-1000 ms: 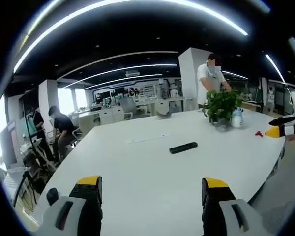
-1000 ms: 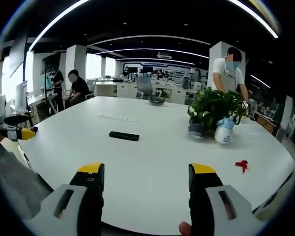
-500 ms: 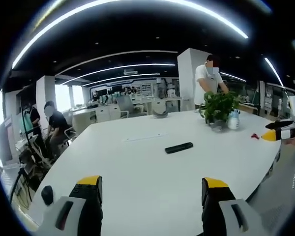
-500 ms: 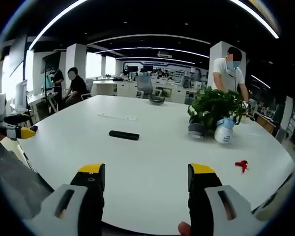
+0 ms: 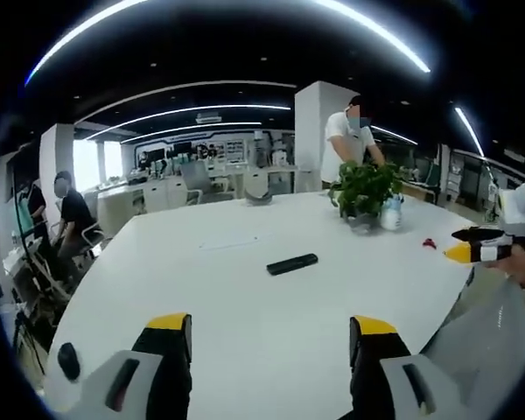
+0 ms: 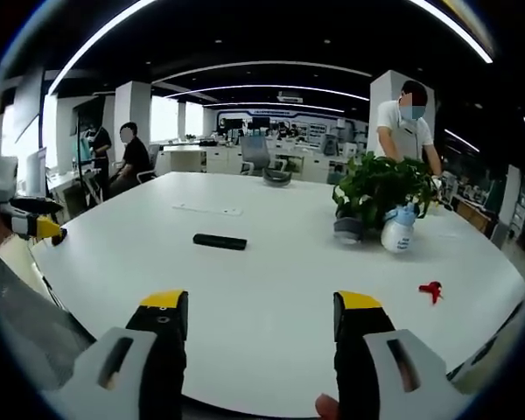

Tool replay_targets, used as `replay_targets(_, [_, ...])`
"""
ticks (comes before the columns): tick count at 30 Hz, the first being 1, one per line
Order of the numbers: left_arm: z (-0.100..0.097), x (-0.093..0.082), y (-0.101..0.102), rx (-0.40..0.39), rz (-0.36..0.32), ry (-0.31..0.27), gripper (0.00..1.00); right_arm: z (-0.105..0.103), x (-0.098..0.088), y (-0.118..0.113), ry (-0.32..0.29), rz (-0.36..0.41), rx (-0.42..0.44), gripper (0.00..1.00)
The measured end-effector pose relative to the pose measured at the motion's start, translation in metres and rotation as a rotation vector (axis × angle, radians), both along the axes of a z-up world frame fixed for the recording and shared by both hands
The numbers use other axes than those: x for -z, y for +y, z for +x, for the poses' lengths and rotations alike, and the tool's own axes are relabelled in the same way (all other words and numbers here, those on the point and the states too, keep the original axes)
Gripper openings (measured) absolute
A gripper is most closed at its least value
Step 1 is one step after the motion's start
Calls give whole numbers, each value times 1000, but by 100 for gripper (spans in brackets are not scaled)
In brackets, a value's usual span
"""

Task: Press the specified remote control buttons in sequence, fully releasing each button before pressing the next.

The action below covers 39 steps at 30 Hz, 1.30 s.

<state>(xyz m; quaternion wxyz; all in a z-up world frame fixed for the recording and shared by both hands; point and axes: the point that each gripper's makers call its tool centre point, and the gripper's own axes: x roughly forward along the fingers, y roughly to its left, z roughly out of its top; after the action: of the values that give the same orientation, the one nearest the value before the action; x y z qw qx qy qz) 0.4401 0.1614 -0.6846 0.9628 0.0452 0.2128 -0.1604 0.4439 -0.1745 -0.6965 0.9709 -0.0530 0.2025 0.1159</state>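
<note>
— Both claws hang over the near edge of the white table (image 6: 271, 297), each with yellow-tipped jaws spread wide and nothing between them: the left gripper (image 5: 268, 337) and the right gripper (image 6: 261, 317). Where does the target lie?

— Farther out, near the table's middle: the black remote (image 6: 220, 241), flat and alone, well apart from either claw. In the left gripper view the same remote (image 5: 291, 263) sits ahead, angled slightly.

— What would a clean press call for?

— Judging by the gap, one claw should travel in over the remote, narrow its jaws to a single tip, come straight down on one button, then lift fully clear before the next. The other claw is best kept back, so that the remote stays unobscured.

— And the pose?

— Both are held low and roughly level, aimed across the table. The right gripper's yellow tip enters the left view from the right; the left's enters the right view from the left.

— Beyond the remote?

— A potted plant (image 6: 381, 194), a spray bottle (image 6: 399, 233), a small red item (image 6: 431, 291), and a person (image 6: 404, 129) standing.
</note>
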Motion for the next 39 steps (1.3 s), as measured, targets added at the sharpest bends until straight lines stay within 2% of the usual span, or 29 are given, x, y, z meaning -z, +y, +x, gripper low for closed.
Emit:
replay_targets(4, [17,-12,-4,55,34,-5,75,0,-1,0,-2,6,2,70])
replay_targets(8, [41,-30,-9,114,79,-43,74,0,-2,0,-8,9,4,69])
replay_targets(9, [48,-37,-13,136,80,-69,74,0,-3,0,-12,9,6,69])
replay_targets(12, [62,-47,-19,169,81,-83,75,0,-4,0,-13,11,9,69])
replay_targets(13, [71,-60,-25,182,42,-173,75,0,-3,0,-9,12,11,69])
replay_targets(14, [78,-75,-32,201,-29,-276,75,0,-3,0,-5,14,10,68])
replay_targets(15, [80,-80,-36,217,-51,-318,74,0,-3,0,-4,15,9,68])
replay_targets(16, [82,-84,-35,222,-45,-350,72,0,-3,0,-2,17,8,68])
replay_targets(17, [84,-86,-34,210,-33,-381,64,-1,-2,1,1,17,7,68])
replay_targets(19, [88,-68,-29,209,60,-284,49,-1,-2,1,3,13,5,68])
replay_targets(20, [91,-61,-27,208,94,-244,46,-1,-1,1,7,12,5,67])
replay_targets(22, [90,-45,-22,181,106,-104,48,-1,0,2,11,17,2,67])
replay_targets(25, [93,-59,-23,202,137,-186,49,-1,-1,4,6,23,-6,66])
replay_targets(28, [91,-77,-21,208,137,-192,48,-2,0,6,15,23,-20,66])
replay_targets(31, [93,-96,-16,203,167,-231,48,-2,-5,6,-6,40,-22,66])
replay_targets(35, [95,-109,-14,203,146,-227,48,-2,-5,4,2,64,-16,65])
replay_targets(39, [94,-125,-17,218,177,-251,48,-2,-6,5,-5,78,-22,65])
